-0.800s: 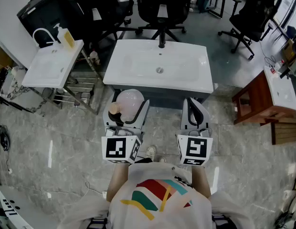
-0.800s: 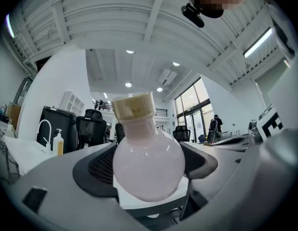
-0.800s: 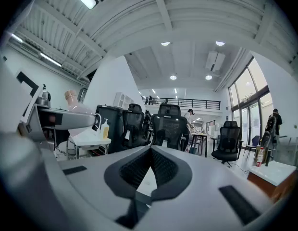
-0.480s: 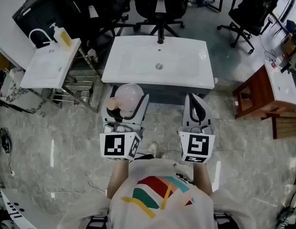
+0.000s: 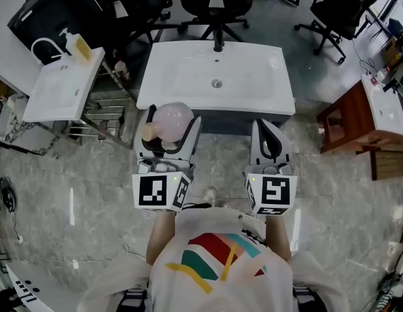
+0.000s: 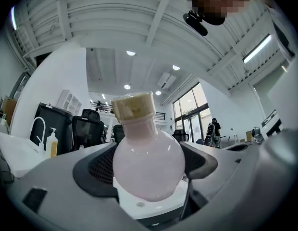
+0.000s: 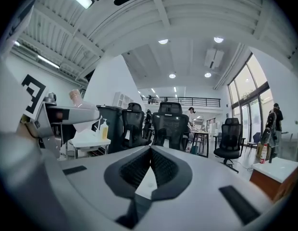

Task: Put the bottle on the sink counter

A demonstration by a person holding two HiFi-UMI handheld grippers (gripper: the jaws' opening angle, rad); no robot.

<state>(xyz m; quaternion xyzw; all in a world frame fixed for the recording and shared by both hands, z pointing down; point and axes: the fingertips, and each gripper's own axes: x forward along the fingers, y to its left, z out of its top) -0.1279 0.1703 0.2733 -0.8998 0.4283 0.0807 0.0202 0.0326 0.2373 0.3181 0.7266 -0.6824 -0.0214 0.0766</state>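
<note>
On the left gripper [image 5: 169, 125] the fingers stand wide, clamped on the round pink bottle [image 6: 148, 162]. Its tan cap [image 6: 133, 106] points left, just short of the white sink bench [image 5: 270, 101]. The right gripper [image 5: 268, 130] has its fingers closed together, empty.

bright ceiling lights, fisheye-dark corners

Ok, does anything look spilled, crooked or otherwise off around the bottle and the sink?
Nothing stands out. The bottle is capped and intact, clamped between the jaws of the left gripper in front of the sink. The sink's white top looks clean, with no spill. The right gripper is shut with nothing in it.
</note>
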